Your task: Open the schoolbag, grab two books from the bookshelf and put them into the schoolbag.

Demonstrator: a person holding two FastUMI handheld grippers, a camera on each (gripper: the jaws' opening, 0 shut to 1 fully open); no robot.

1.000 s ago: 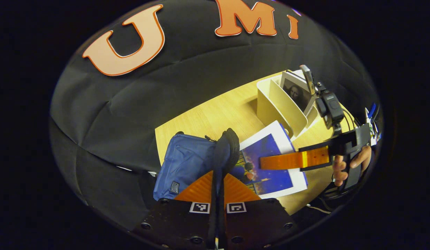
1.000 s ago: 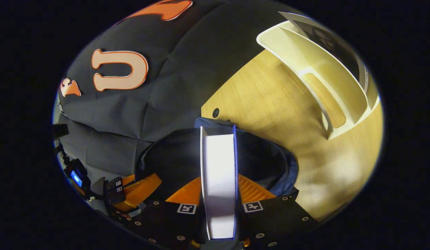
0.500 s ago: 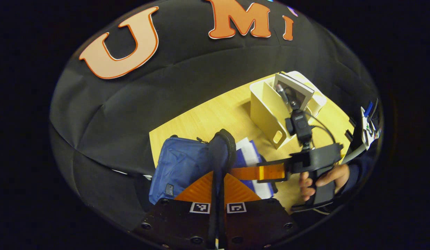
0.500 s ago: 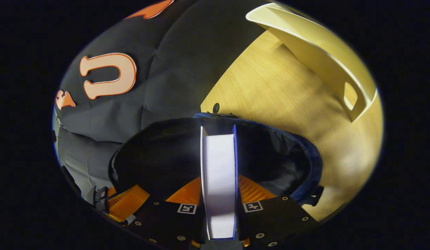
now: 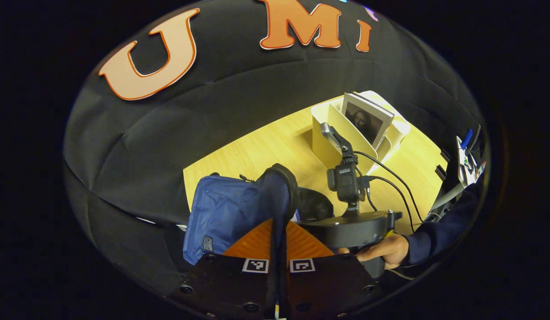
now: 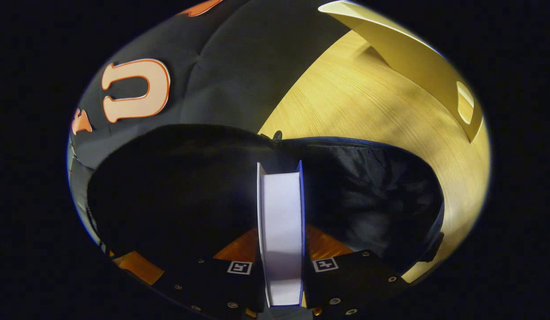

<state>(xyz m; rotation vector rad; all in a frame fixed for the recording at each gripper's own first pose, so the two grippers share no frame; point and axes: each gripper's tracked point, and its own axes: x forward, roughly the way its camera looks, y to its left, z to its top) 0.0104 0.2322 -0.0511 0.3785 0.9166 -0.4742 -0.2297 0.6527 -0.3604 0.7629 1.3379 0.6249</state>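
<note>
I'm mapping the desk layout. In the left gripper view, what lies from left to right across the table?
Blue schoolbag → right gripper with the hand holding it → cream bookshelf with a book standing in it.

Counts: 1 blue schoolbag, 1 cream bookshelf, 2 books — one in the bookshelf, one in the right gripper. 2 grippers, left. 1 worktop.

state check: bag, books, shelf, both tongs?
Blue fabric schoolbag: open, flap held up.
White-edged book: gripped, going into the bag's mouth.
Portrait-cover book: standing in the shelf.
Cream plastic bookshelf: upright on the table.
Left tongs: shut on the flap.
Right tongs: shut on the white-edged book.
</note>
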